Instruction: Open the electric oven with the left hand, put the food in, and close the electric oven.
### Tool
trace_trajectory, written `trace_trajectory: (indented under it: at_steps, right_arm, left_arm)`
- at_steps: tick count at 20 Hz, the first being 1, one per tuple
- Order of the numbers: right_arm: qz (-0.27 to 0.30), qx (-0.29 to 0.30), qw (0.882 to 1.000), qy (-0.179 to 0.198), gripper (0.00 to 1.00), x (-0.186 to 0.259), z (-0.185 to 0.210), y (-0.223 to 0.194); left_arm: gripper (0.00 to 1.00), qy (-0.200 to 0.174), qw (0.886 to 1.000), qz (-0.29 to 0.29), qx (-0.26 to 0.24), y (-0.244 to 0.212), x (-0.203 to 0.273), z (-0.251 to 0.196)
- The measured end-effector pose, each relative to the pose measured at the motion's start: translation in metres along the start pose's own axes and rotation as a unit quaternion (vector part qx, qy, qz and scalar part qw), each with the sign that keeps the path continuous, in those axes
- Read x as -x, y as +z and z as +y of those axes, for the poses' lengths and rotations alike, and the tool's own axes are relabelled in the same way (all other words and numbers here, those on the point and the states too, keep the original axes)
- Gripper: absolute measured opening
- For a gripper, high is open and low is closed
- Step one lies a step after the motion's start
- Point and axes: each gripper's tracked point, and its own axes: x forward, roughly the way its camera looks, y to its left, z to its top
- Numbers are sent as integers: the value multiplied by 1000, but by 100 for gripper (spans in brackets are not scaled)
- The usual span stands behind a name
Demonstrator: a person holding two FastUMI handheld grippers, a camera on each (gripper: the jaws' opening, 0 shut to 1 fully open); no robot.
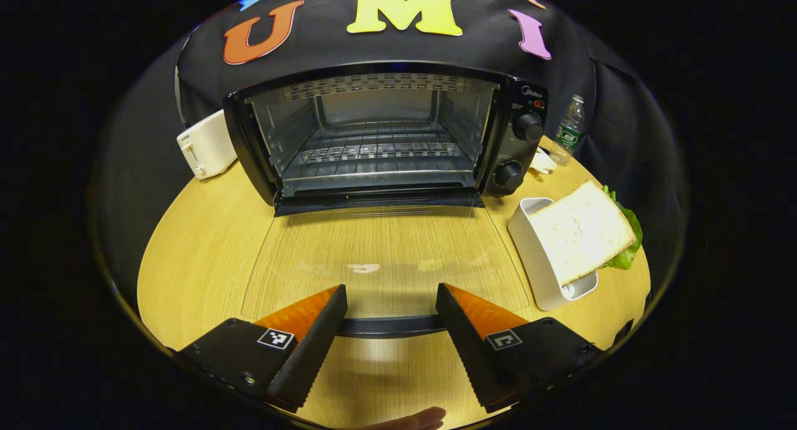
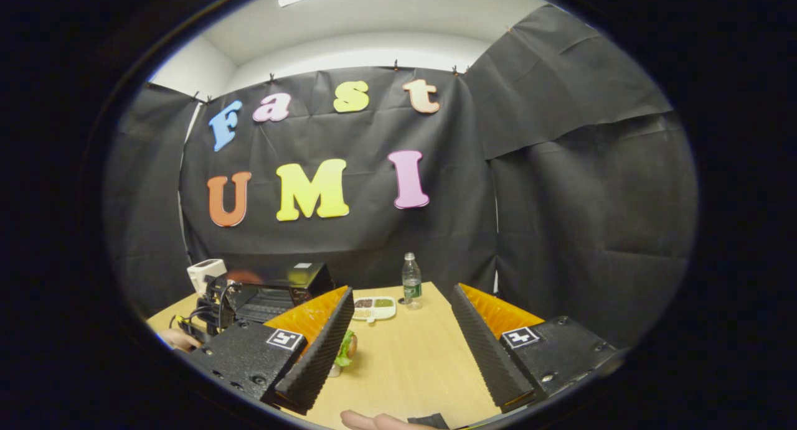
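The electric oven (image 1: 386, 131) stands at the far side of the wooden bench (image 1: 199, 249), and its glass door (image 1: 386, 262) lies folded down flat toward the camera, so the wire rack (image 1: 380, 153) inside is visible. The sandwich (image 1: 585, 234), white bread with green lettuce, leans in a white holder (image 1: 538, 256) to the right of the door. A white toaster (image 1: 205, 145) is just beside the oven on the left, and a water bottle (image 1: 568, 130) is behind it on the right. The left claw (image 1: 389, 299) is wide open over the front edge of the door and holds nothing. The right claw (image 2: 401, 305) is also wide open and empty, above the bench; in the right gripper view the left one (image 2: 208, 305) is near the oven
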Motion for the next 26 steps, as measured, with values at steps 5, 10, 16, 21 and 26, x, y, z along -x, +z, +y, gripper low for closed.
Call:
trace_trajectory:
  at_steps: [5,10,16,21,26]
  right_arm:
    - [3,7,1000,-5,96,-11,1,-1]
    - [41,5,999,3,97,-44,3,-17]
    - [110,9,993,36,97,-100,6,-50]
    - [211,24,970,122,100,-147,32,-100]
    - [315,14,929,194,98,-172,58,-143]
  left_arm:
    - [93,23,997,-74,-8,22,11,0]
    - [94,37,979,-193,-48,69,68,-6]
    - [95,49,948,-312,-38,119,177,-10]
    - [95,90,924,-371,-3,126,257,22]
    - [95,107,909,-403,24,111,299,46]
